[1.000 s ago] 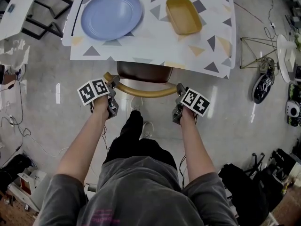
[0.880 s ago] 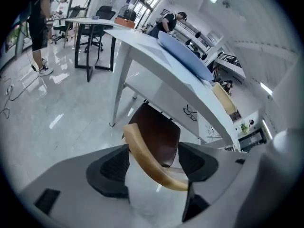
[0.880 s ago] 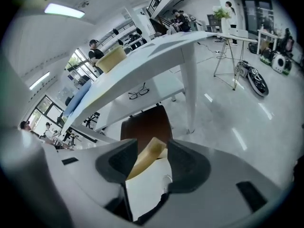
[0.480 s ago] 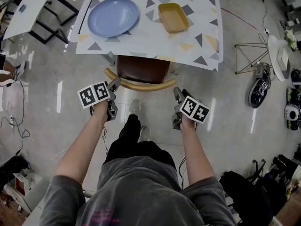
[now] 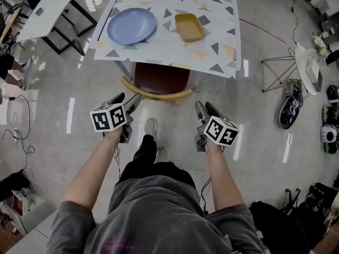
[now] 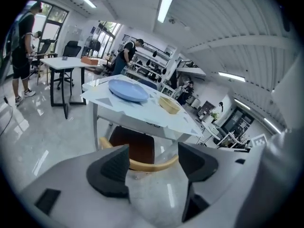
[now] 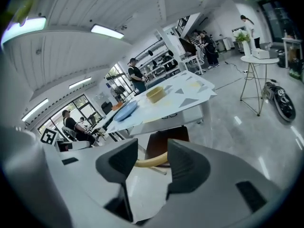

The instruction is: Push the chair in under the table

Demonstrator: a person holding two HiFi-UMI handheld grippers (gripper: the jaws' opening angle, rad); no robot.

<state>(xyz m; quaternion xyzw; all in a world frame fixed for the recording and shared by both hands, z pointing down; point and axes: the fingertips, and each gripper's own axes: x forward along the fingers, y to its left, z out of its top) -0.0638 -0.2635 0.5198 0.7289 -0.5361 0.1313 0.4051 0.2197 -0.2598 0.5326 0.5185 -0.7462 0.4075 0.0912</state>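
Observation:
The chair (image 5: 161,78), brown seat and curved yellow backrest (image 5: 156,96), stands with its seat partly beneath the table (image 5: 212,62), which wears a triangle-patterned cloth. On the table are a blue plate (image 5: 131,25) and a yellow dish (image 5: 189,26). My left gripper (image 5: 127,99) hovers open just short of the backrest's left end, apart from it. My right gripper (image 5: 205,107) is open too, near the right end and clear of it. In the left gripper view the left gripper (image 6: 152,167) frames the backrest (image 6: 147,164) at a distance. The right gripper (image 7: 151,167) likewise looks at the chair (image 7: 166,139).
A white side table (image 5: 47,15) stands at the far left. On the right are a wire-frame stand (image 5: 278,67), a small round table (image 5: 307,62) and a dark helmet-like object (image 5: 288,112). Cables lie on the floor at left. People stand in the background (image 6: 126,56).
Both grippers were at the ends of the yellow backrest; they have come off it, risen and drawn back toward the person. The chair stays under the table edge.

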